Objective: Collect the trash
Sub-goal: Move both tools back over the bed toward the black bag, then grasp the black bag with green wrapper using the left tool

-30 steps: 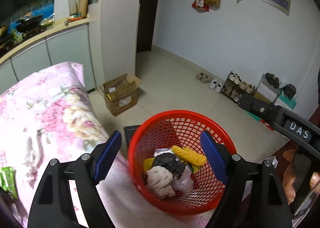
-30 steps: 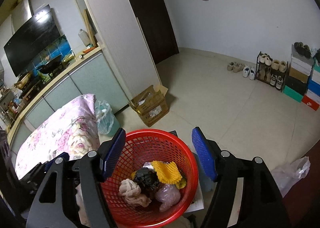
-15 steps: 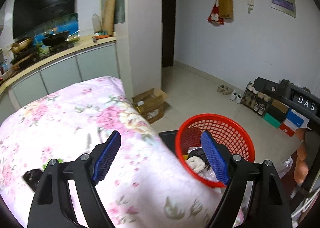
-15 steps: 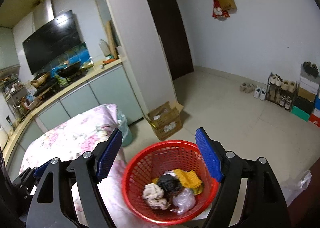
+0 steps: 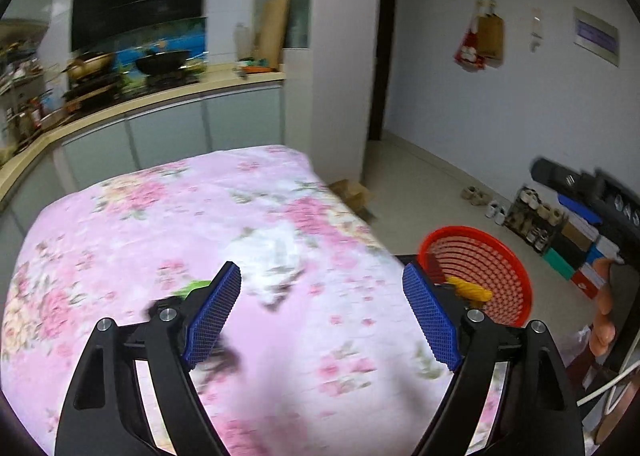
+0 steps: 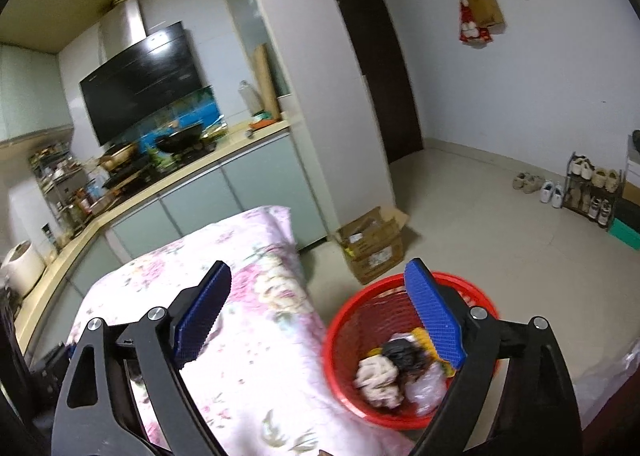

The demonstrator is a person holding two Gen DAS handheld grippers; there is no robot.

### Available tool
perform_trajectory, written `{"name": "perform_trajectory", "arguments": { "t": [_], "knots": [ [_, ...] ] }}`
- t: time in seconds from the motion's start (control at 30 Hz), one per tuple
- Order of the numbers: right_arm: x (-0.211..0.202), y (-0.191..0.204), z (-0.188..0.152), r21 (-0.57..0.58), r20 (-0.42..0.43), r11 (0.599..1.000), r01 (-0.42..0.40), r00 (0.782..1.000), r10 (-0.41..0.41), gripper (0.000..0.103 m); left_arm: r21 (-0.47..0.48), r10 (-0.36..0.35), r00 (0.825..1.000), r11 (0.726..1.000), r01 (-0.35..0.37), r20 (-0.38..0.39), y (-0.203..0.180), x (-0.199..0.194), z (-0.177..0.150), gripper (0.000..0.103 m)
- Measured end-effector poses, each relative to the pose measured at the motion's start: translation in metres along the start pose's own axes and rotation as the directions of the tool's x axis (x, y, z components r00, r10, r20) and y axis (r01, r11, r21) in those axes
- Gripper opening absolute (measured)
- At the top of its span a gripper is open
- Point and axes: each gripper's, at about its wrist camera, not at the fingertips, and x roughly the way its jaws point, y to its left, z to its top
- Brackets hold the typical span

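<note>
Left gripper (image 5: pixel 322 314) over the pink floral cloth (image 5: pixel 160 224), fingers spread wide, nothing between them — a stance suited to reaching for more rubbish rather than carrying any. Low in the left-wrist frame, by the left finger, a green scrap (image 5: pixel 191 287) and a dark scrap (image 5: pixel 224 360) on the cloth, both blurred, likely the next pieces to collect.

Right gripper (image 6: pixel 318 314) empty too, jaws just opened further and now wide apart, hanging partly above the red mesh basket (image 6: pixel 348 344) at lower right of the right-wrist frame. Inside the basket: a crumpled beige wad (image 6: pixel 376 376), a black crumpled piece (image 6: pixel 402 354), a clear plastic bag (image 6: pixel 426 390), and something yellow (image 6: pixel 420 336) half hidden behind the right finger. Basket on the floor just beside the cloth's edge — close enough for short drops. Beyond it, a cardboard box (image 6: pixel 372 248) by the white pillar, apart from the basket and untouched.
</note>
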Motion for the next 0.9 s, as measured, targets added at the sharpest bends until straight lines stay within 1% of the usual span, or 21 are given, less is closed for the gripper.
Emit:
{"name": "perform_trajectory", "arguments": {
  "t": [0.13,0.17,0.27,0.4,0.5,0.57,0.7,0.77,0.83,0.9],
  "knots": [
    [0.004,0.017,-0.009,-0.026,-0.028,0.999,-0.036,0.999,0.035,0.086,-0.061,0.036,0.999,0.997,-0.035,0.003,0.037,-0.011,-0.002,0.082],
    [0.004,0.021,-0.011,-0.029,-0.033,0.999,-0.040,0.999,0.039,0.086,-0.077,0.035,0.999,0.996,-0.035,0.002,0.046,-0.013,-0.003,0.082],
    [0.008,0.031,-0.015,-0.043,-0.054,0.998,-0.055,0.997,0.052,0.086,-0.149,0.008,1.000,0.989,-0.009,-0.006,0.077,-0.017,-0.006,0.082],
    [0.010,0.043,-0.023,-0.068,-0.073,0.995,-0.066,0.995,0.061,0.086,-0.213,-0.003,1.000,0.977,0.002,-0.004,0.105,-0.015,-0.014,0.082],
    [0.011,0.048,-0.026,-0.077,-0.086,0.995,-0.070,0.994,0.064,0.086,-0.240,-0.038,0.999,0.970,0.031,-0.026,0.114,-0.003,-0.018,0.082],
    [0.012,0.052,-0.027,-0.080,-0.092,0.994,-0.072,0.994,0.065,0.086,-0.240,-0.051,0.997,0.970,0.036,-0.057,0.116,0.009,-0.024,0.082],
    [0.015,0.058,-0.030,-0.091,-0.103,0.994,-0.068,0.993,0.058,0.086,-0.198,-0.050,0.993,0.980,0.029,-0.105,0.108,0.031,-0.037,0.082],
    [0.016,0.061,-0.032,-0.102,-0.111,0.993,-0.067,0.992,0.055,0.086,-0.176,-0.033,0.992,0.984,0.010,-0.123,0.107,0.043,-0.041,0.082],
    [0.019,0.064,-0.035,-0.109,-0.119,0.992,-0.065,0.992,0.052,0.086,-0.158,-0.005,0.993,0.987,-0.014,-0.121,0.107,0.049,-0.045,0.082],
    [0.022,0.066,-0.037,-0.115,-0.126,0.992,-0.061,0.991,0.047,0.086,-0.144,0.003,0.992,0.989,-0.021,-0.124,0.107,0.053,-0.047,0.080]
  ]
}}
